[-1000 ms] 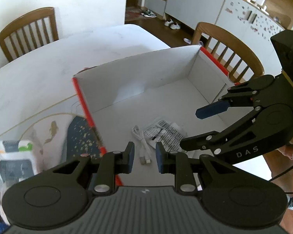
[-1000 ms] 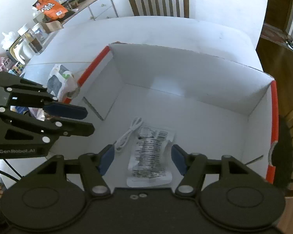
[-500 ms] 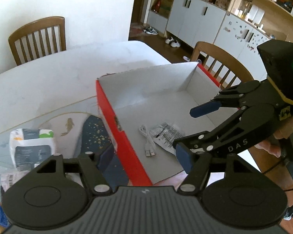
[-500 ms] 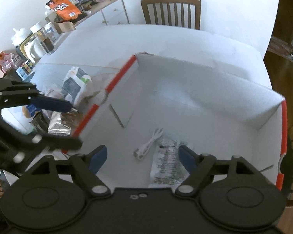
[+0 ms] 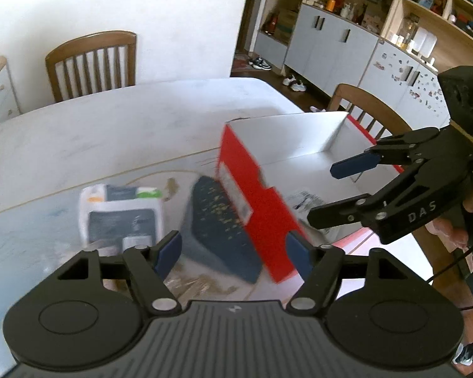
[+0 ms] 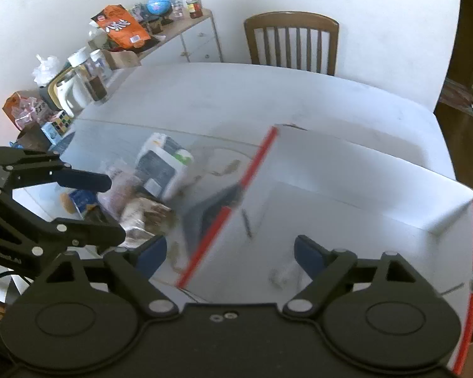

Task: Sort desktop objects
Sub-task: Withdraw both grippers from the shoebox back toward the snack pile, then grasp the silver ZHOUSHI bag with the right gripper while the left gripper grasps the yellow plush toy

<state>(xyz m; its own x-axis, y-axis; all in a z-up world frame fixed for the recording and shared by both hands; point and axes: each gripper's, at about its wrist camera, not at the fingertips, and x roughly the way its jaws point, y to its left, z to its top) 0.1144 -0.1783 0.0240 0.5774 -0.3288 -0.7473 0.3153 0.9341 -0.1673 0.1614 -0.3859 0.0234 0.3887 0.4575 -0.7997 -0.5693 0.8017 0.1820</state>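
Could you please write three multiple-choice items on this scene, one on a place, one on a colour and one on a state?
1. Where does the dark blue pouch lie?
A. against the box's outer wall
B. inside the box
C. on a chair

2. What colour is the outside of the box?
A. green
B. red
C. yellow

3. How do the left gripper and the right gripper stand?
A. both shut
B. both open and empty
C. one shut on a cable

Answers:
1 A, it rests on the table beside the wall.
2 B, the outer wall is red.
3 B, each gripper's fingers stand wide apart with nothing held.
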